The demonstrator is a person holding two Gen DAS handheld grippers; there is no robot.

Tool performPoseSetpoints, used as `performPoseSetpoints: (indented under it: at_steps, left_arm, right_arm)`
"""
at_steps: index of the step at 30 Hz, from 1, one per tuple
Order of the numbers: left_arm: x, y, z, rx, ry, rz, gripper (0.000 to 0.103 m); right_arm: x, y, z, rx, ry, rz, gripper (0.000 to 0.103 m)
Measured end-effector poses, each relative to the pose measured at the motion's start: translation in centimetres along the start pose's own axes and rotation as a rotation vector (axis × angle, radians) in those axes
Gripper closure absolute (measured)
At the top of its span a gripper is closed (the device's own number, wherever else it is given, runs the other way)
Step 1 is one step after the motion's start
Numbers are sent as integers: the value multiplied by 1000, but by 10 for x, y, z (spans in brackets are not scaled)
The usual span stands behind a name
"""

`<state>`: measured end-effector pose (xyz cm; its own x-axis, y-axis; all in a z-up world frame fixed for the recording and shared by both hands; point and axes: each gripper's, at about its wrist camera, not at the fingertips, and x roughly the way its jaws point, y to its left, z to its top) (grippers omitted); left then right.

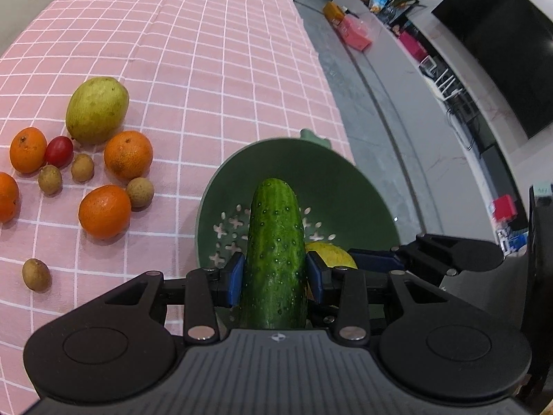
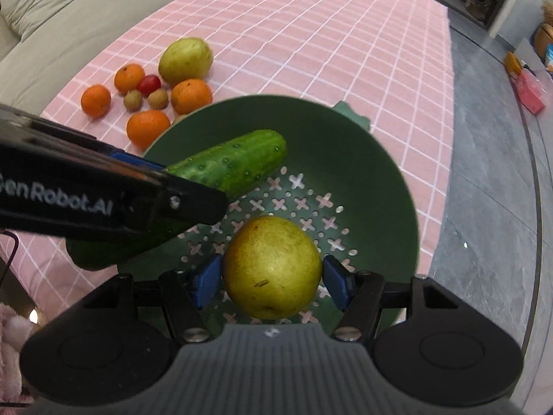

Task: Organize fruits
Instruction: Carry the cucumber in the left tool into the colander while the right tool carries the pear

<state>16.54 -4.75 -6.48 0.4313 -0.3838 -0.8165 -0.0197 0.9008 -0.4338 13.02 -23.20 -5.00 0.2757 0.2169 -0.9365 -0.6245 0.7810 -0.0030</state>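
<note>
Pink checked cloth covers the bench (image 1: pixel 214 69), with a beige sofa behind it and a grey floor alongside. Over the green colander (image 2: pixel 380 180), the left gripper (image 1: pixel 274 276) pinches a cucumber (image 1: pixel 276 242) between its blue pads, the long fruit pointing forward and down toward the perforated bottom, seemingly so that it can slide in lengthwise. Just beside it, the right gripper (image 2: pixel 273 276) clamps a yellow-green pear (image 2: pixel 273 269) at its widest part, hanging above the colander's cross-shaped holes; gripping there likely keeps the round fruit from rolling out. Both pieces look ready to be let go into the colander, though whether either touches the bottom I cannot tell. From the right wrist view, the left gripper's black arm crosses in front and hides the cucumber's rear half, so the two grippers crowd each other over one bowl. Outward on the cloth lie a second pear (image 1: pixel 96 109), several oranges (image 1: pixel 128 154), a red tomato (image 1: pixel 59 150) and small brown longans (image 1: pixel 140 192), all waiting.
</note>
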Motion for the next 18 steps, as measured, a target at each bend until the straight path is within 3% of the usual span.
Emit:
performPoseSetpoints:
  at_steps: [6,18]
  left_arm:
    - [7,2,-2,0,34,14,60]
    - [5,-12,-5,106,55,67,60]
  right_arm:
    - [11,3,2,-38,38,20,42]
    - [18,2,2,-66,79,28,42]
